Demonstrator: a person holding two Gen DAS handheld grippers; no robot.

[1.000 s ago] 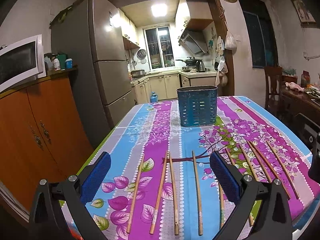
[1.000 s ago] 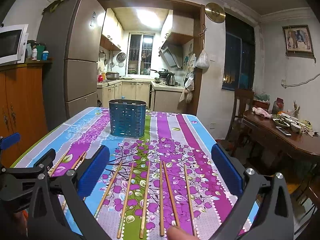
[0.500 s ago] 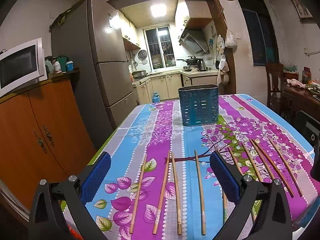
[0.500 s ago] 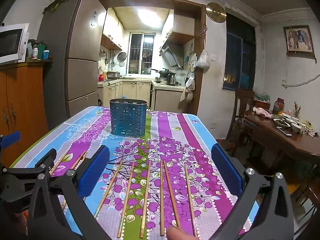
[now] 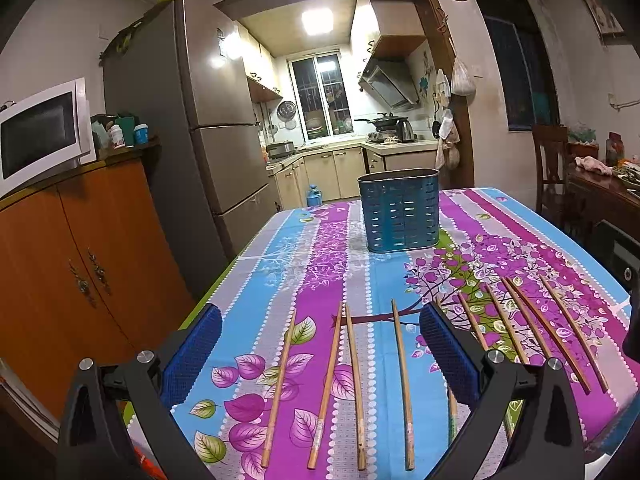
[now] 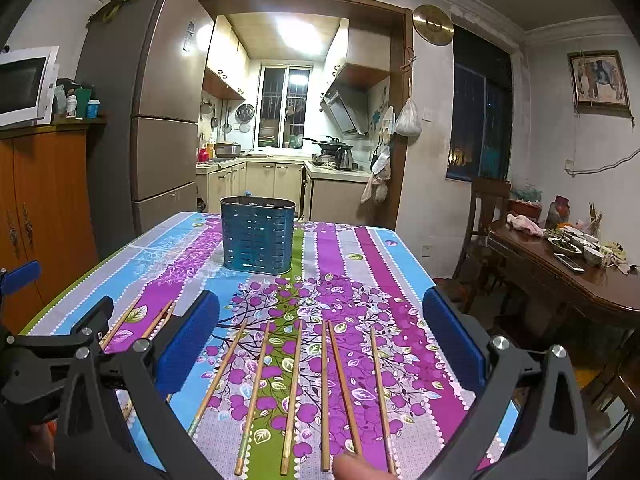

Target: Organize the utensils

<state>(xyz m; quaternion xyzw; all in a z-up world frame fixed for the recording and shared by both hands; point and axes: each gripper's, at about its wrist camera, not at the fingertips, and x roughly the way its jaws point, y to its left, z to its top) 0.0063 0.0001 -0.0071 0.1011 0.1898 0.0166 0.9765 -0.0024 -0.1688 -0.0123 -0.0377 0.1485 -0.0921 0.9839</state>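
Several wooden chopsticks (image 5: 402, 384) lie side by side on the flowered tablecloth (image 5: 308, 264), tips pointing away from me. More of the chopsticks (image 6: 294, 394) show in the right wrist view. A blue perforated utensil holder (image 5: 399, 216) stands upright and empty-looking farther back at the table's middle, the same holder (image 6: 257, 234) in the right wrist view. My left gripper (image 5: 320, 354) hovers open above the left group of chopsticks. My right gripper (image 6: 320, 340) hovers open above the right group. A fingertip (image 6: 356, 468) shows at the bottom edge.
An orange cabinet (image 5: 80, 264) with a microwave (image 5: 38, 136) stands left of the table, beside a fridge (image 5: 208, 128). A wooden side table (image 6: 568, 276) with dishes and a chair (image 6: 486, 216) stand to the right. The kitchen lies behind.
Both views have tilted slightly, so the chopsticks and holder sit a little lower in the frames. Nothing on the table has moved and both grippers stay open.
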